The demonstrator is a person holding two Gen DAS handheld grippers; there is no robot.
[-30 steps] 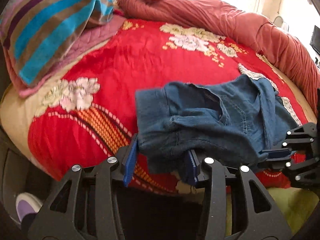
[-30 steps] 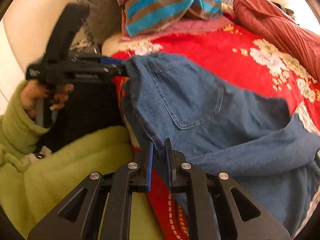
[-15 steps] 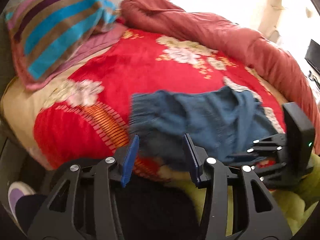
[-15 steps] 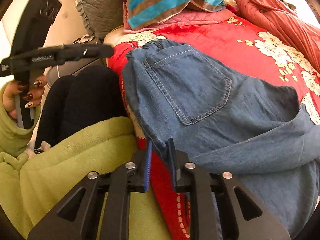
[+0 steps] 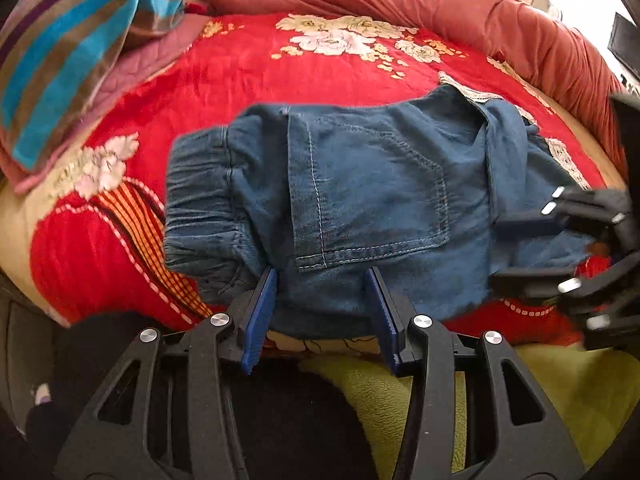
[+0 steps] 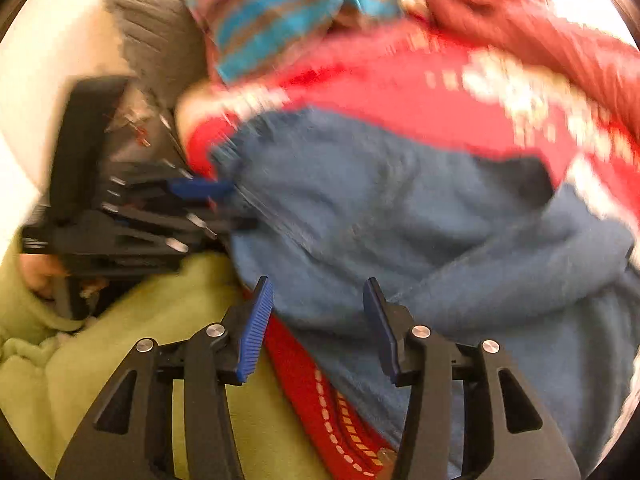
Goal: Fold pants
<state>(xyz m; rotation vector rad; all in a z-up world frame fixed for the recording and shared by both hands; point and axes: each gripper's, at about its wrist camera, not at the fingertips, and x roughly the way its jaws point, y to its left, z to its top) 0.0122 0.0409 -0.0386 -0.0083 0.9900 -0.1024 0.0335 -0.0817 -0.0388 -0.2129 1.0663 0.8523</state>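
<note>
The pants [image 5: 360,192] lay folded on the red bedspread [image 5: 224,72] at the near edge of the bed, their long axis running crosswise, waistband toward the left tool [image 5: 320,308] side. That tool stood apart, straddling the near hem with no pad pressing. The right tool [image 6: 316,320] was opening, cloth between its pads but not pinched. Both sat at the near edge, so the next fold would likely carry away from the person, or end over end

A home bedroom: a bed under a red floral bedspread [image 5: 240,60], with a striped pillow [image 5: 68,52].
</note>
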